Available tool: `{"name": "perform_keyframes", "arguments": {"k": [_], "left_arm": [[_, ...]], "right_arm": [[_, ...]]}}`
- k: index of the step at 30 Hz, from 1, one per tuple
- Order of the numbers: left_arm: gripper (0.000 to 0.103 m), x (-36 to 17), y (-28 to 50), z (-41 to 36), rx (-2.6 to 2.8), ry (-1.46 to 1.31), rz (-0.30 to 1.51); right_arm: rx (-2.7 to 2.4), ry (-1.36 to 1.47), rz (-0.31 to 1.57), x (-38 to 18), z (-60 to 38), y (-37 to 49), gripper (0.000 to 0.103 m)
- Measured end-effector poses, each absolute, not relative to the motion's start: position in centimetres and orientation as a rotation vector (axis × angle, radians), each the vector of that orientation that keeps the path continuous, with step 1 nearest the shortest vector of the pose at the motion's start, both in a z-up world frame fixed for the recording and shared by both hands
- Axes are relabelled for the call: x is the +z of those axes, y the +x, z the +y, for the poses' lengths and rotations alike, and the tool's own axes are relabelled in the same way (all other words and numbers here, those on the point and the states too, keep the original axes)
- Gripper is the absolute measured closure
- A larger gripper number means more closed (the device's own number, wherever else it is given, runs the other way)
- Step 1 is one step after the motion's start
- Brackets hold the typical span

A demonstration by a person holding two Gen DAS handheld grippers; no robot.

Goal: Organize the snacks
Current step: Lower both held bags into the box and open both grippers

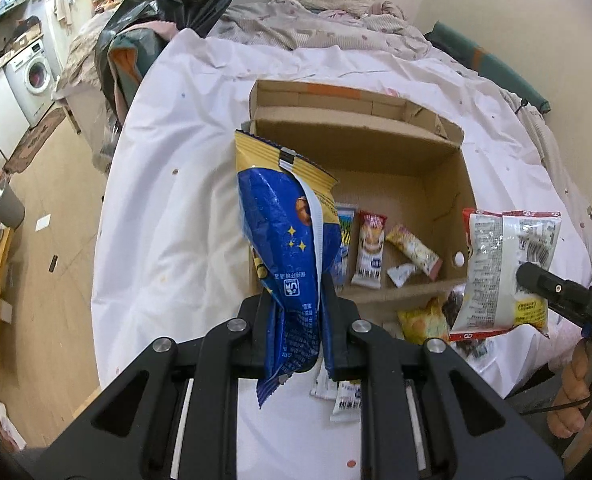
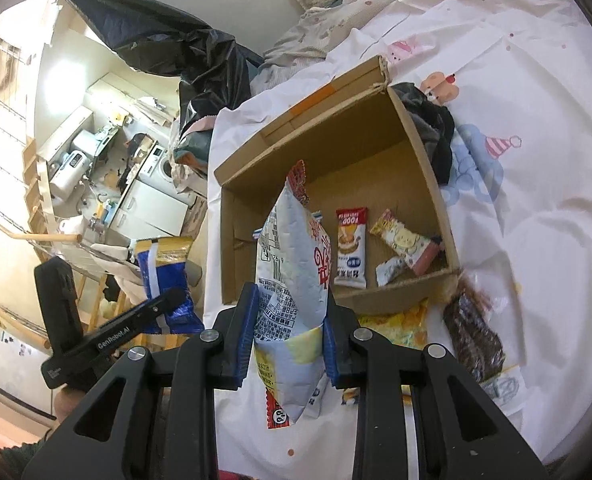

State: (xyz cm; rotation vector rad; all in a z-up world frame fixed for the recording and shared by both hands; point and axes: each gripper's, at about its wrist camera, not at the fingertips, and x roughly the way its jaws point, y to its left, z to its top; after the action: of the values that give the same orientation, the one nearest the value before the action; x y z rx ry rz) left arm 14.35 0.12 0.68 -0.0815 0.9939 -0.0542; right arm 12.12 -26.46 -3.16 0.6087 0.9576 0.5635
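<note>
While both packs hang clear of the white bedsheet [image 1: 168, 208], we're mid-carry: left gripper [image 1: 294, 320] is clamped on the crinkly blue-and-yellow foil snack bag [image 1: 284, 236], right gripper [image 2: 288, 344] on the white-and-red printed snack pouch [image 2: 292, 264]. Open brown cardboard box [image 2: 328, 136] sits just ahead w/ a few small wrapped bars on its floor. Next, as we judge it: bring each over the rim, lower, then let go inside. More packs lie on the sheet by the near wall.
</note>
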Motion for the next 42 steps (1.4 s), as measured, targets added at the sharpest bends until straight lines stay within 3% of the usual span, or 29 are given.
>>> {"name": "perform_keyframes", "arguments": {"k": [22,30,42], "left_arm": [[0.088,-1.3,21.3,-2.0,-0.035,0.041,0.937],[0.088,-3.8,22.7,-1.7,-0.035,0.03,0.969],[0.086,-3.0,22.6,-2.0,-0.05,0.022,0.935]], "right_arm": [[0.482,0.533,0.982,-4.6,-25.3,20.7,0.073],[0.5,0.526,1.034,-6.3,-23.3,21.5,0.073],[0.497,0.507,1.073,-7.3,-22.2,22.0,0.07]]}}
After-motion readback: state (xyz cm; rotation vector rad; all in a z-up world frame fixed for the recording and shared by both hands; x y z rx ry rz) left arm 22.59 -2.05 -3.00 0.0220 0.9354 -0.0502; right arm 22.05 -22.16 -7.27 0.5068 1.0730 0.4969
